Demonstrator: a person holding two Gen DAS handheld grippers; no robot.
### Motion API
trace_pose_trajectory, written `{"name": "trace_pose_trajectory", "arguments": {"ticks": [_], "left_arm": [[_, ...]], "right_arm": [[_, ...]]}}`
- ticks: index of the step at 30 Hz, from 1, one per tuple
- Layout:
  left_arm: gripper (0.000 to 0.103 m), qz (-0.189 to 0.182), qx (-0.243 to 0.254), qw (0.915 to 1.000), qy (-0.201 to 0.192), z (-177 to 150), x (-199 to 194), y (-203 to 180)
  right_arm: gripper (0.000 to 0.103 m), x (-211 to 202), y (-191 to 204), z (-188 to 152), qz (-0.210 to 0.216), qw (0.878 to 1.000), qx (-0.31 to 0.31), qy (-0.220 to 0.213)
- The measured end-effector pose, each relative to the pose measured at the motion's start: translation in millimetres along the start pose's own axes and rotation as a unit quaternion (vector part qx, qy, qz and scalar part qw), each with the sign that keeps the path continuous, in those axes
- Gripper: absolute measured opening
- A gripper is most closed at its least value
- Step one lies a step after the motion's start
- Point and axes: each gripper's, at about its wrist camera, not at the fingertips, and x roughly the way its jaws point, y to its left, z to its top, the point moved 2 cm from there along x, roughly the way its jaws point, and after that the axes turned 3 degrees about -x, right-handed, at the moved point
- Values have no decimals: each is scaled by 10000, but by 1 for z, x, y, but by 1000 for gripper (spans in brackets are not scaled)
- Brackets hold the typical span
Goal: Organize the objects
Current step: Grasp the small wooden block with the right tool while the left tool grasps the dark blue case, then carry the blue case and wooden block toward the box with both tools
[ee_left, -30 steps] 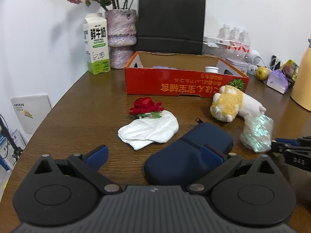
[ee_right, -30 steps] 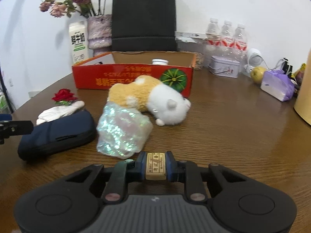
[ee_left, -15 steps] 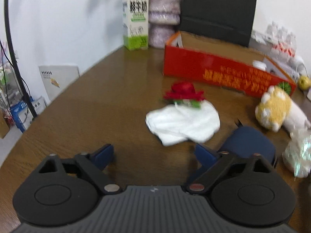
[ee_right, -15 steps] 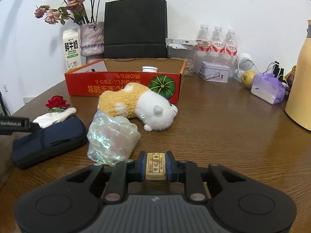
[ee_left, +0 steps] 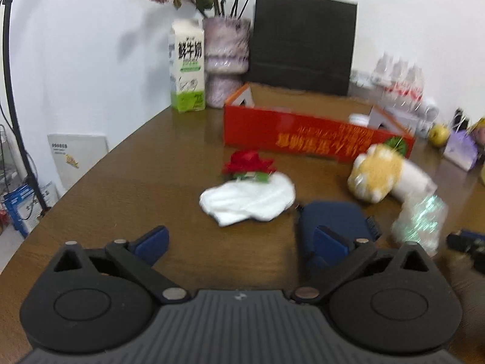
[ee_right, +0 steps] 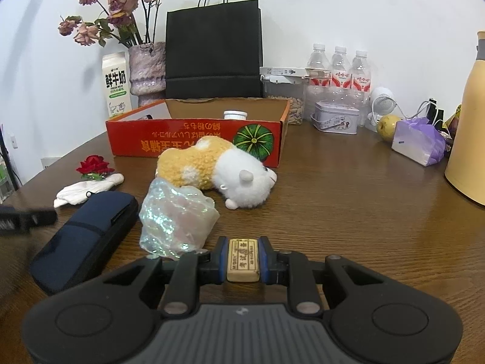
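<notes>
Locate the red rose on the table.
In the right wrist view the rose lies on the table at far left, touching the white cloth, left of the red box and beyond the navy case.

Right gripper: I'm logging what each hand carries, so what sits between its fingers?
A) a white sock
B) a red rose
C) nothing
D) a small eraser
D: in the right wrist view the right gripper is shut on a small beige eraser with printed characters, clamped between its blue pads.
</notes>
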Motion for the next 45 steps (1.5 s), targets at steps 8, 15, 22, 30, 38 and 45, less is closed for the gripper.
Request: {"name": "trace_pose_trajectory", "arguments": {"ticks": [8, 15, 22, 30, 38, 45], "left_arm": [[103, -472, 307, 9977, 365, 6, 10, -39], [103, -486, 470, 9949, 745, -1, 37, -61], [103, -462, 540, 9926, 987, -8, 55, -67], [103, -410, 683, 9939, 767, -16, 53, -69], [103, -408, 697, 9943, 696, -17, 51, -67], [70, -655, 738, 9940, 476, -19, 38, -71]], "right_arm": [[20, -3, -8, 0, -42, 10000, -6, -67], [20, -2, -16, -1, -115, 9999, 90, -29], [20, -2, -10, 0, -98, 9999, -77, -40], [20, -2, -8, 0, -84, 9999, -113, -36], [20, -2, -8, 0, -83, 9999, -112, -35], [20, -1, -7, 0, -75, 9999, -109, -45]]}}
